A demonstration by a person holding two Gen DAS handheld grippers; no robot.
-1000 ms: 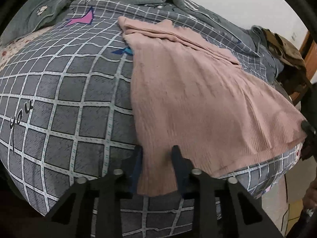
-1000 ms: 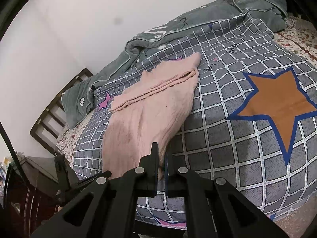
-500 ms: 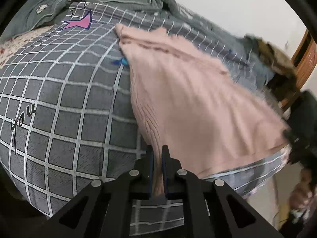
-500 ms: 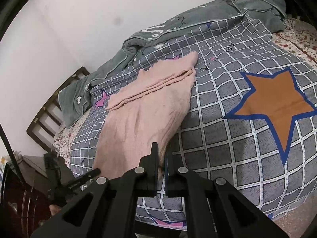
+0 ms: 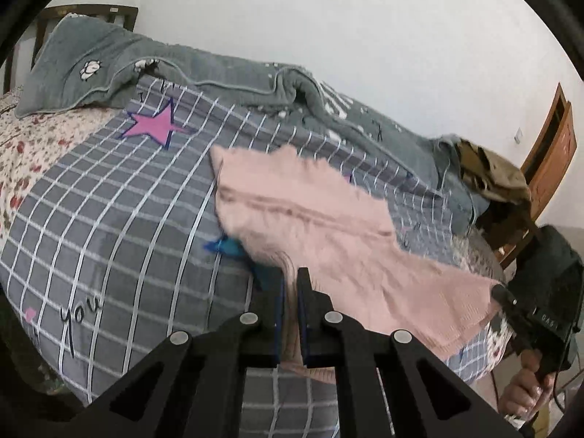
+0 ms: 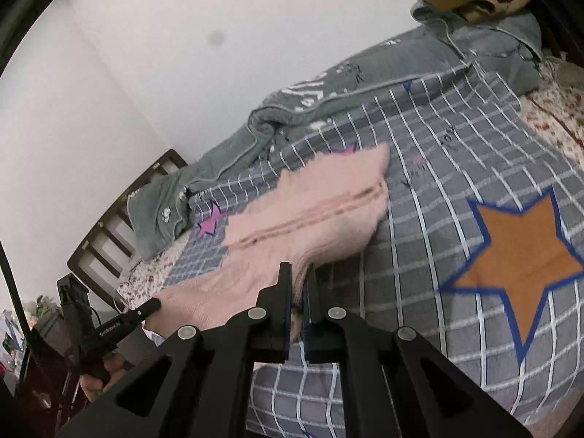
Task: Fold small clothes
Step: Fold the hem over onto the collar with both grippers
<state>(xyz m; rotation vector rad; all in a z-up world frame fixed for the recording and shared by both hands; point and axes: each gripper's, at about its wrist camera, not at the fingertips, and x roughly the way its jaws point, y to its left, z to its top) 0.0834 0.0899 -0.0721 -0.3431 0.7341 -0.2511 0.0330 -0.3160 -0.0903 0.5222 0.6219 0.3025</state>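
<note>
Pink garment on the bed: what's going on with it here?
A person is folding the pink garment with two handheld grippers. The left gripper and the right gripper are each shut on a near corner, and that near edge is raised off the checked quilt. The far end lies on the quilt. The fold is not finished.

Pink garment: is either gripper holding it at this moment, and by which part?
Both hold it. The left gripper and the right gripper are each shut on a near-edge corner of the pink garment, lifting that edge off the checked bedspread.
</note>
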